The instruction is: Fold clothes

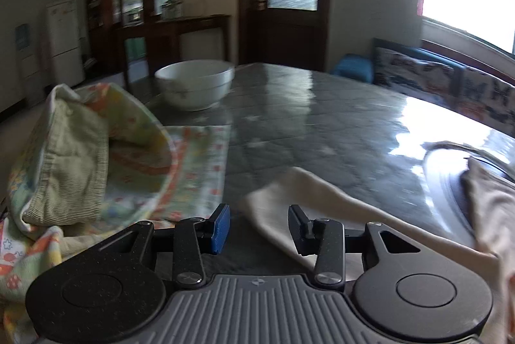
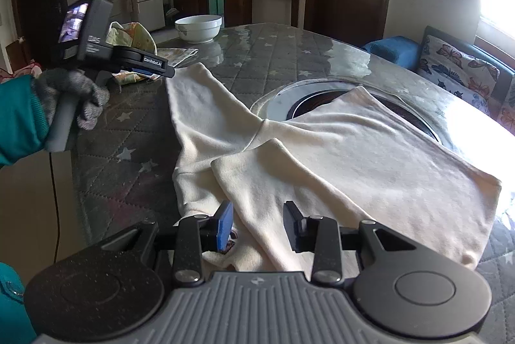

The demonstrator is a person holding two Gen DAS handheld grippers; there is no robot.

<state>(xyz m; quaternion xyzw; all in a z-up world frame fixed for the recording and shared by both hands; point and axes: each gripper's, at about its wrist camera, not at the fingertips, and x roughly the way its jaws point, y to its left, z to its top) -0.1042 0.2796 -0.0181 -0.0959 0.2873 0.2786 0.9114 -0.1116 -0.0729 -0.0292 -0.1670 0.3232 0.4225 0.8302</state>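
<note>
Under right gripper, shirt collar hidden

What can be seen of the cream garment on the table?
The cream garment is a soft, knit-looking long-sleeved top lying flat on the quilted table, partly covering a round inset. One sleeve stretches away toward the left gripper; another is folded across the body. The right gripper is open above its near edge, gripping nothing. In the left wrist view a sleeve end lies between the open fingers.
</note>
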